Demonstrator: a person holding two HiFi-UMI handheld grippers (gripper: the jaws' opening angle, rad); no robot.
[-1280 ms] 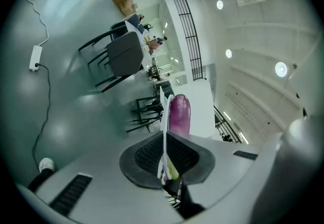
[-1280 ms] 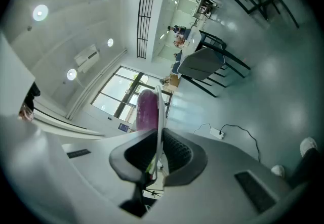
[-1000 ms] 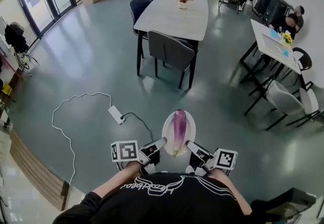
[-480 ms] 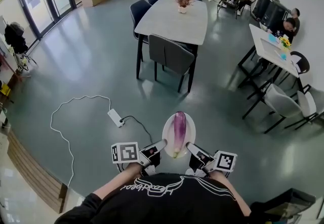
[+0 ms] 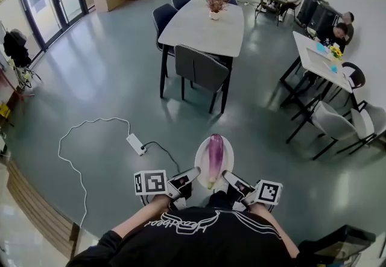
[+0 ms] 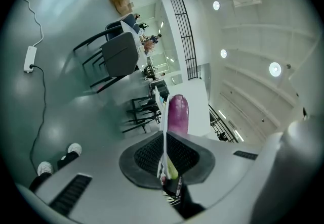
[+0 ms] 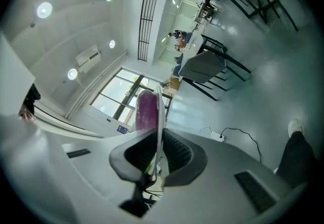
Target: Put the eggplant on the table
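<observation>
jaws, left gripper (image 6: 164, 154): closed thin on the left rim of the plate (image 6: 164, 117), pads pressing both faces. 
jaws, right gripper (image 7: 158, 154): closed the same way on the opposite rim; nothing else is between them. 
reason for the hold: judged a two-point clamp that keeps the plate level, so its loose load does not roll off while carried.

item 1, eggplant (image 5: 214, 154): purple, green stalk end nearest the person, lying lengthwise along the plate and pointing away from the body. it is in the air in front of the chest, above the floor (image 5: 108, 79) and well apart from the counter (image 5: 205, 21).

item 2, plate: white, oval, held out between both grippers.

item 3, counter: pale long top ahead, with a potted plant (image 5: 215, 2) at its far end; the near end looks bare. a dark chair (image 5: 202, 67) is tucked in at the near side.

item 4, power strip (image 5: 136, 143): on the floor to the left, its cable trailing.

status: carry stage, judged; setting down not yet begun.
</observation>
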